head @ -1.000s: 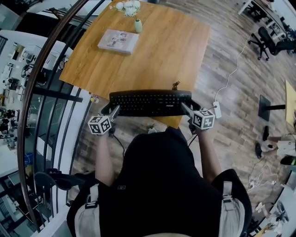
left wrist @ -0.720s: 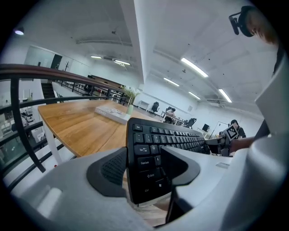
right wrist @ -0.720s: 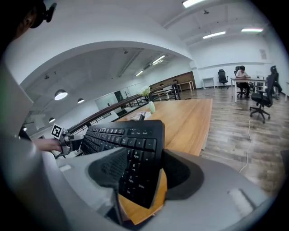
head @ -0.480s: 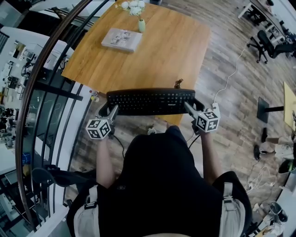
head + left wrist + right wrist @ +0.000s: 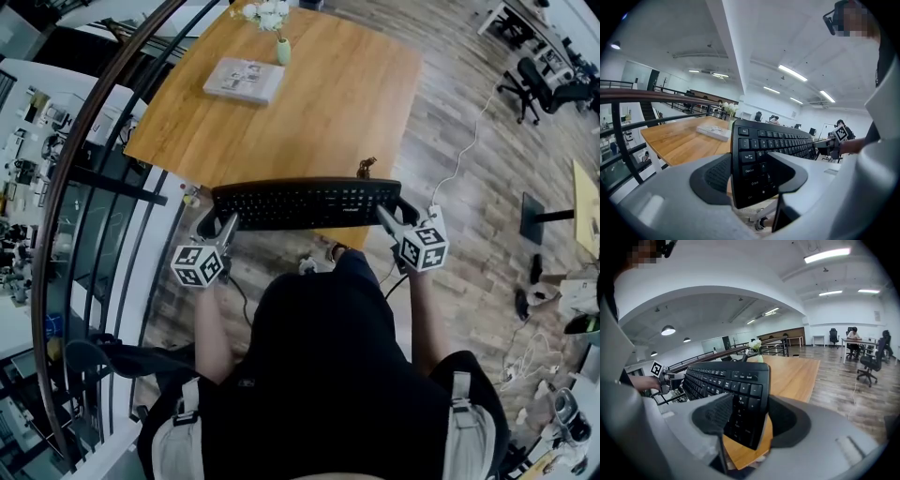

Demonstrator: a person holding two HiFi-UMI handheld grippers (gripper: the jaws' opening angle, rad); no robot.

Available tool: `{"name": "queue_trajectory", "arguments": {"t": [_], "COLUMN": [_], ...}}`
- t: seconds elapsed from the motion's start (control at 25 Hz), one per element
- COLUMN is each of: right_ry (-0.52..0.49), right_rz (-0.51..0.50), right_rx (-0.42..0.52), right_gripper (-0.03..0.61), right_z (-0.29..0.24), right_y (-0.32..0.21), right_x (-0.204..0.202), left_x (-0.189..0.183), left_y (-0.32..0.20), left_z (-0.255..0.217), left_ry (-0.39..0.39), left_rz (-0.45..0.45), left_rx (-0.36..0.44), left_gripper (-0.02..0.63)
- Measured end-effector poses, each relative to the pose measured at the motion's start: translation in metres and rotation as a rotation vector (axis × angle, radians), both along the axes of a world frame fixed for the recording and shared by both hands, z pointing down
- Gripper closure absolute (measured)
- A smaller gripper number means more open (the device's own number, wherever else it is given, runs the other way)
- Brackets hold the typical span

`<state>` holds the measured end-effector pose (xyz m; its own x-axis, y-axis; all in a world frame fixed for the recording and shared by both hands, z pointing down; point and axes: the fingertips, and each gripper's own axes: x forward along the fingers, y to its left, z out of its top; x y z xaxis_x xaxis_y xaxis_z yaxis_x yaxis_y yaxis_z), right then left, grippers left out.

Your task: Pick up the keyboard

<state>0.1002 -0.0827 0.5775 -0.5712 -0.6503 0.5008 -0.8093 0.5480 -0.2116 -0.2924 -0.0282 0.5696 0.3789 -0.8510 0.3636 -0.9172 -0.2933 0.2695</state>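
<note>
A black keyboard (image 5: 305, 203) hangs level over the near edge of the wooden table (image 5: 309, 103), held at both ends. My left gripper (image 5: 214, 225) is shut on its left end, and in the left gripper view the dark pads clamp the keyboard (image 5: 759, 154) around the Tab and Caps Lock keys. My right gripper (image 5: 398, 214) is shut on the right end; in the right gripper view the keyboard (image 5: 736, 390) sits between the pads with the table edge showing below it. The person's body hides the handles.
A book (image 5: 243, 80) and a small vase of white flowers (image 5: 280, 49) stand at the table's far side. A small brown object (image 5: 366, 167) sits just beyond the keyboard. A railing (image 5: 103, 178) runs along the left. Cables and office chairs (image 5: 544, 84) are at the right.
The keyboard has come up from the table towards the camera, carried by both grippers. The two marker cubes now sit lower and wider apart in the head view.
</note>
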Motion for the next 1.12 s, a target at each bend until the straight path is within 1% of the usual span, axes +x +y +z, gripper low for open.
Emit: {"name": "queue_trajectory", "arguments": {"t": [0.16, 0.36, 0.68, 1.12], "right_ry": [0.006, -0.012, -0.045, -0.058], "right_rz": [0.001, -0.008, -0.016, 0.0], "right_rx": [0.046, 0.068, 0.087, 0.089], "right_gripper": [0.341, 0.344, 0.347, 0.35], "right_z": [-0.007, -0.015, -0.018, -0.019], "right_y": [0.0, -0.003, -0.005, -0.002], "right_x": [0.004, 0.006, 0.008, 0.012], "left_x": [0.004, 0.006, 0.007, 0.01], "left_y": [0.001, 0.001, 0.002, -0.002], "left_z": [-0.008, -0.019, -0.035, -0.043], "left_ry": [-0.017, -0.028, -0.04, -0.047], "left_rz": [-0.003, -0.017, -0.036, -0.034], "left_rx": [0.014, 0.034, 0.071, 0.087], "left_gripper": [0.371, 0.371, 0.371, 0.371]}}
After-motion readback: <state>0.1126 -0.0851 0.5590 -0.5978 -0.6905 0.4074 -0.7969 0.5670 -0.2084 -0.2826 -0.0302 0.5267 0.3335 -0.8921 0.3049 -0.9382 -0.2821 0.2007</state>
